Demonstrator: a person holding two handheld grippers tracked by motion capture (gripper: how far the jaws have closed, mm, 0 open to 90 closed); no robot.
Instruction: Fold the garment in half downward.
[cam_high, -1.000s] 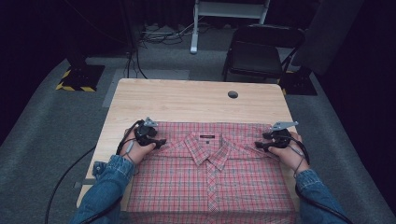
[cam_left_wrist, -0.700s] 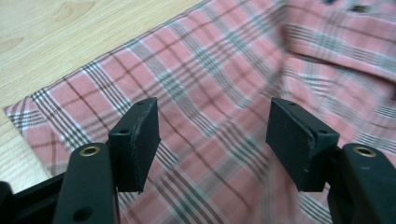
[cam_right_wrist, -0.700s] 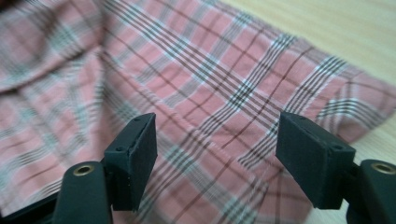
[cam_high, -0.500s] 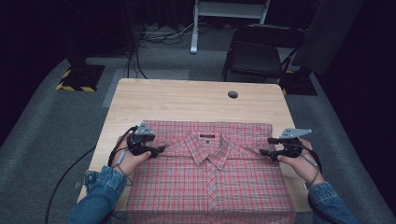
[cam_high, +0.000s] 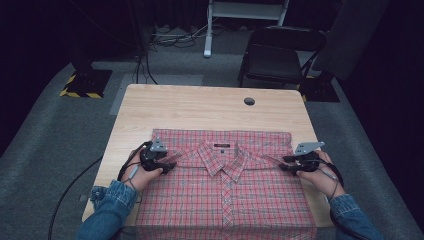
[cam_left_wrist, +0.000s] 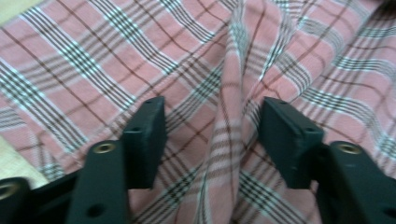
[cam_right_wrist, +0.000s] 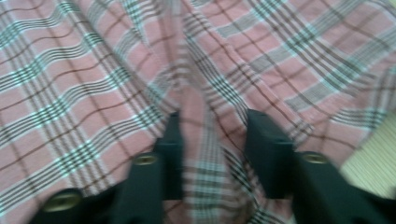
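Now we have just been closing both grippers: left gripper (cam_high: 169, 166) straddles a raised fold of the plaid shirt (cam_high: 225, 200), right gripper (cam_high: 286, 164) pinches its own fold, ready to lift.

Red-and-white plaid button-up cotton shirt (cam_high: 225, 200) lies front up, collar toward the top, filling the lower middle of the frame, fabric ridged up at both shoulders.
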